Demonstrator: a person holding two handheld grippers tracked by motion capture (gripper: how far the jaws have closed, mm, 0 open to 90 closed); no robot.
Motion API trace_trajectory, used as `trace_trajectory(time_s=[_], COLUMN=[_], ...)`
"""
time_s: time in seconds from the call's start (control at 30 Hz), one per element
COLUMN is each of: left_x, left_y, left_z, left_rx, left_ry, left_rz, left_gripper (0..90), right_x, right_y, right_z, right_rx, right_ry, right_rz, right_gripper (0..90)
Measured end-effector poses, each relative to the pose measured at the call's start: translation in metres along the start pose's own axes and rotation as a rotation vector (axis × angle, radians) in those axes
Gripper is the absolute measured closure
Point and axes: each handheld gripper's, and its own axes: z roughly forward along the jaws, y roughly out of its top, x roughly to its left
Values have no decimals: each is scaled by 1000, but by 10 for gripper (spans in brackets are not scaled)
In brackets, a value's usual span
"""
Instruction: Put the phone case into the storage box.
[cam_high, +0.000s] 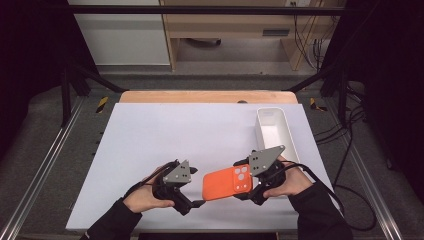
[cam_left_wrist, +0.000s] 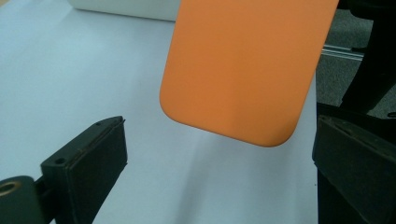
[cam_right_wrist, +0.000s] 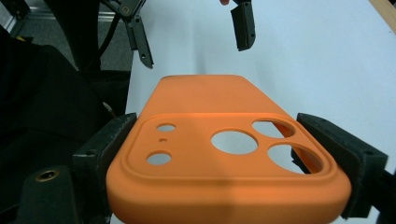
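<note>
An orange phone case (cam_high: 223, 184) hangs just above the white table (cam_high: 165, 135), camera cutouts facing up. My right gripper (cam_high: 246, 184) is shut on its camera end; in the right gripper view the jaws press both long edges of the case (cam_right_wrist: 205, 93), with the right gripper (cam_right_wrist: 224, 140) centred on it. My left gripper (cam_high: 196, 190) is open at the case's free end. From the left gripper view, the rounded plain end of the case (cam_left_wrist: 243, 70) hovers ahead between the spread jaws of the left gripper (cam_left_wrist: 224, 135), not touching either. The left gripper (cam_right_wrist: 191, 37) faces the case's far end.
A long white bin (cam_high: 274, 131) stands at the right of the table, just beyond my right hand, and the bin's wall (cam_left_wrist: 126, 8) shows far off. A wooden table edge (cam_high: 205, 96) runs along the back. Metal rails flank both sides.
</note>
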Motion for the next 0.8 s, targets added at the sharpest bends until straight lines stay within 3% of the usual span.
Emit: trace_trajectory(time_s=[0.8], left_x=[2], left_y=[14], left_z=[7], left_rx=[118], left_ry=[-41], left_rz=[38], left_gripper=[24], right_x=[-1], right_y=[17], right_z=[8], right_rx=[119], right_ry=[37], right_rz=[-15], right_gripper=[159])
